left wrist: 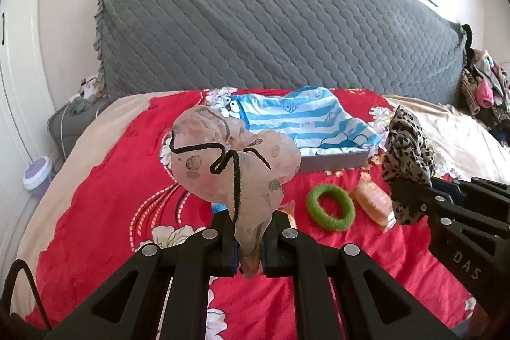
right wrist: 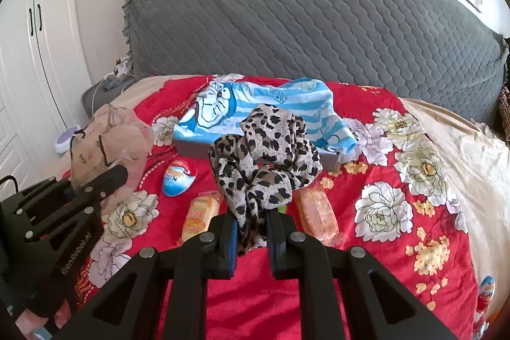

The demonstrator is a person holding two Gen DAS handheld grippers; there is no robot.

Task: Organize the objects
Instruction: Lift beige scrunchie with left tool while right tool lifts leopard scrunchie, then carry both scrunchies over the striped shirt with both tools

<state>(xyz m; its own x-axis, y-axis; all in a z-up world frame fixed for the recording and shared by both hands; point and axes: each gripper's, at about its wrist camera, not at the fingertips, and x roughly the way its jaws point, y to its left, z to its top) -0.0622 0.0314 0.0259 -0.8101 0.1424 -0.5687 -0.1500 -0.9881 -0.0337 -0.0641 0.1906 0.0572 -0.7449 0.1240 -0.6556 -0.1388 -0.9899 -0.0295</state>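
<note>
Sheer pink scrunchie (left wrist: pixel 236 155) with black cord and leopard-print scrunchie (right wrist: pixel 267 158), both lifted above the red floral bedspread (right wrist: pixel 366 244)

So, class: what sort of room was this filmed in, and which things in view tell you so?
Most likely a bedroom at home. A bed with a red floral blanket fills the view, a grey quilted headboard cover stands behind it, and white wardrobe doors line the left wall.
</note>
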